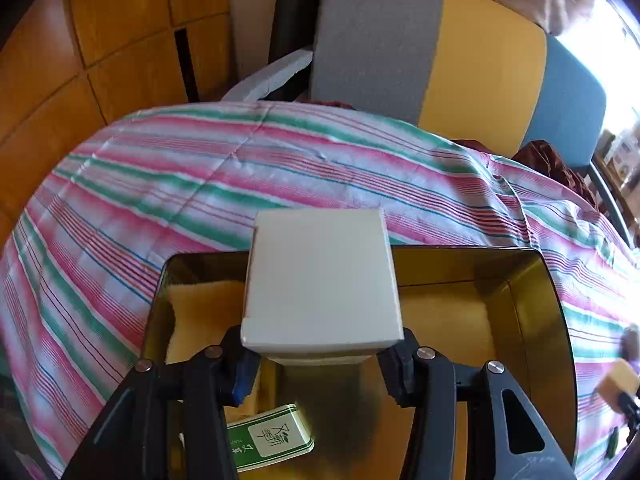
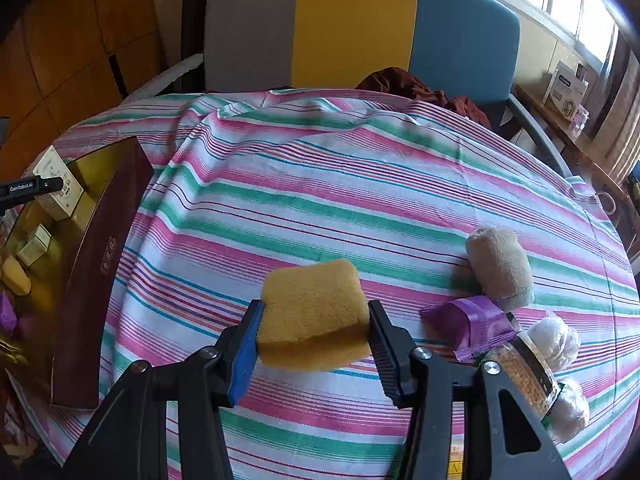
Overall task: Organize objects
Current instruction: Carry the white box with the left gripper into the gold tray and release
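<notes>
Left wrist view: the left tool (image 1: 320, 354) is closed on a white box (image 1: 320, 284), held over the gold tin (image 1: 558, 320).
Box tip: lower it straight down into a free spot, away from the green packet (image 1: 272, 442), then let go.
Right tool (image 2: 314, 332): closed on a yellow sponge (image 2: 314, 312), held above the striped table (image 2: 320, 200).
Sponge tip: squeeze gently, it squashes easily.
Waiting: sock roll (image 2: 500, 274), purple packet (image 2: 472, 326).
</notes>
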Tool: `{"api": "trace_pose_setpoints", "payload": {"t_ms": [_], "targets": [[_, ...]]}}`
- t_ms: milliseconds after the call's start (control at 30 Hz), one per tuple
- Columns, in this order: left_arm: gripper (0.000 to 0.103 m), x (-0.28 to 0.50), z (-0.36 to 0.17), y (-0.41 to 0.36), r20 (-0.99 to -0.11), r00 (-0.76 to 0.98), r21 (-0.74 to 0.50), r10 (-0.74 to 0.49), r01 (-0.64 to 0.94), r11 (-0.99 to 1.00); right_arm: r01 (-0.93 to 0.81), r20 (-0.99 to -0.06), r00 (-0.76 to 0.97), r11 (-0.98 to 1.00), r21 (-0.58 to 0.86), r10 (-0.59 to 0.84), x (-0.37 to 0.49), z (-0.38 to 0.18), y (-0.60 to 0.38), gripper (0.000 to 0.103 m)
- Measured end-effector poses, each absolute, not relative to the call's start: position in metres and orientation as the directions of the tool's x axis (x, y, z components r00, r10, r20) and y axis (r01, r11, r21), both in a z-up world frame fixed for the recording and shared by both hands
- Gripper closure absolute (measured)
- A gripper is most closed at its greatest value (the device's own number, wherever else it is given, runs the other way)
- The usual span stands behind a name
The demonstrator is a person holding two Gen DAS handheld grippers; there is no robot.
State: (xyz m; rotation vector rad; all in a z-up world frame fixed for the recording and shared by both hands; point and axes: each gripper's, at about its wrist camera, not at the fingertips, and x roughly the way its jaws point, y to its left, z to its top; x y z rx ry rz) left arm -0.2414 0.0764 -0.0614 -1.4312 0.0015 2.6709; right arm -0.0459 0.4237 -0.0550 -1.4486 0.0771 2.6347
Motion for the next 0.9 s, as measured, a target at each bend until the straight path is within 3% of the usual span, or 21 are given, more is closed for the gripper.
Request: {"api": "trace_pose_setpoints", "payload": {"t_ms": [133,233,433,900], "targets": [[0.050,-0.240,-0.065,0.074,-0.833,-0.545,-0.058,0.102,-0.097,-0.994,-0.140,-0.844,-0.527,-0.990,-0.024,0.095,-0.046,-0.055,0.423,0.052],[0.035,-0.239,-0.065,0.072,-0.832,-0.545,-0.061,0.100,-0.090,-0.994,-0.143,-0.844,-0.528,-0.990,-0.020,0.093,-0.046,-0.055,0.424,0.052],[0.024,-0.233,-0.058,0.075,-0.818,-0.565,-0.049,0.105,-0.114,-0.992,-0.145,-0.844,-0.530,-0.989,-0.010,0.086,-0.045,-0.054,0.425,0.052],[0.016,-0.216,-0.050,0.077,-0.798,-0.597,0.001,0.080,-0.135,-0.991,-0.141,-0.846,-0.528,-0.990,0.000,0.075,-0.044,-0.053,0.426,0.052]]}}
